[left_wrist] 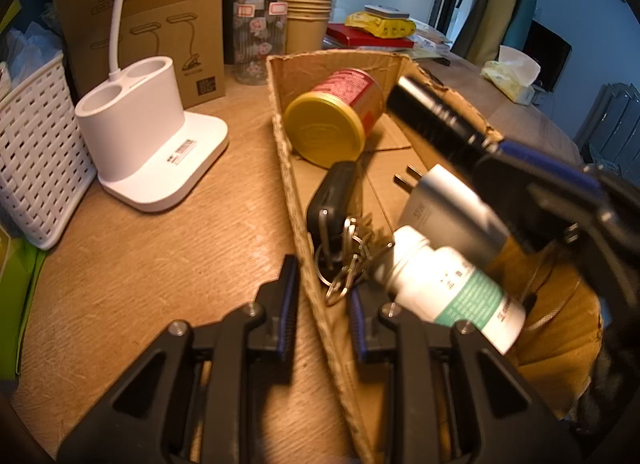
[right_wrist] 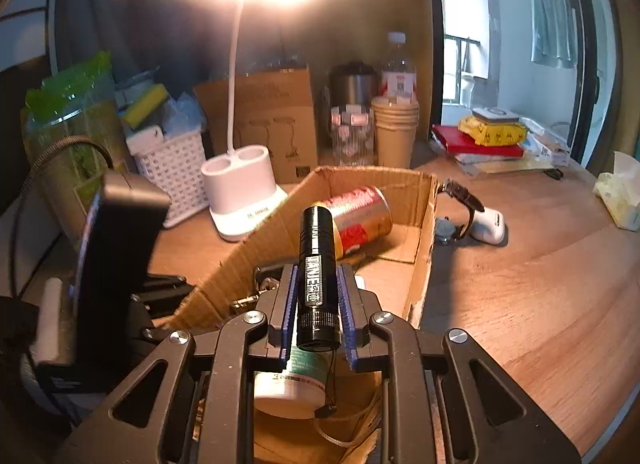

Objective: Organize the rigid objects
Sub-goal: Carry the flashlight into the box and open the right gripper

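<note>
One can (left_wrist: pixel 334 117), one flashlight (right_wrist: pixel 316 276), one bottle (left_wrist: pixel 448 288)

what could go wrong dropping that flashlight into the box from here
1. The black flashlight sits in the right gripper above a crowded cardboard box; released here, it may hit the white pill bottle or the charger plug below.
2. The red can lies on its side, so a knock could set it rolling.
3. The left gripper straddles the box wall; the two could collide.

The black flashlight (right_wrist: pixel 316 276) at the centre of the right wrist view bore white lettering that read "TANK". Print on the white bottle (left_wrist: pixel 452 288), the red can (left_wrist: pixel 344 111) and the lamp base (left_wrist: pixel 160 151) was too small to read.
</note>
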`<state>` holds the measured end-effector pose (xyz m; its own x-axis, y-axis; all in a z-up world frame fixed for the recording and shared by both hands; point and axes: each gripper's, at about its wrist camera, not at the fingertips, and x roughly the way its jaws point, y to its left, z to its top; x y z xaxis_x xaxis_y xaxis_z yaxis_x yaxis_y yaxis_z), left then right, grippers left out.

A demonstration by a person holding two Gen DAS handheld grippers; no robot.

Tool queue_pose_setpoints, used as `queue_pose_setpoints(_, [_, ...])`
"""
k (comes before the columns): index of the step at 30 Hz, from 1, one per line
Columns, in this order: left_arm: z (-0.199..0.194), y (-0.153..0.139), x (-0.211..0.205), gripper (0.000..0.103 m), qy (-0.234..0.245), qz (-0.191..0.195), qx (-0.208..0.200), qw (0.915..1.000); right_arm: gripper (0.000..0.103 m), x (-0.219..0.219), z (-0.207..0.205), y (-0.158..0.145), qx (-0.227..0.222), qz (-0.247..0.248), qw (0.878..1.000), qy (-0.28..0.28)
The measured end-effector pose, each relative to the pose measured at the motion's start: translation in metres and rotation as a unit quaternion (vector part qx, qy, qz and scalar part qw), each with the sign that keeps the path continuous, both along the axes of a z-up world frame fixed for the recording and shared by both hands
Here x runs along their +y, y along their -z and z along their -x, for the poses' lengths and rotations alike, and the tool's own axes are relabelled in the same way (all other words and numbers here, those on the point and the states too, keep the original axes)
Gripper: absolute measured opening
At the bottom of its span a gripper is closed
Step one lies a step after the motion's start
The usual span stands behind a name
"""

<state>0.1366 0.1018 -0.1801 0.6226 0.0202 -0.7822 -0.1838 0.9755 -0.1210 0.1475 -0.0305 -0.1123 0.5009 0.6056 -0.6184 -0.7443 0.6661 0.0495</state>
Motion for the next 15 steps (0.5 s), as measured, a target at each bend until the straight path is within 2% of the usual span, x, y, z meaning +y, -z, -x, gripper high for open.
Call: queue_pose_setpoints(15, [0.0001,0.0001,-0.0001,0.025,0.0,0.0,0.0,1.0,0.021,-0.0009,0.0001,0.0075,0.012,0.017,1.0,-0.004])
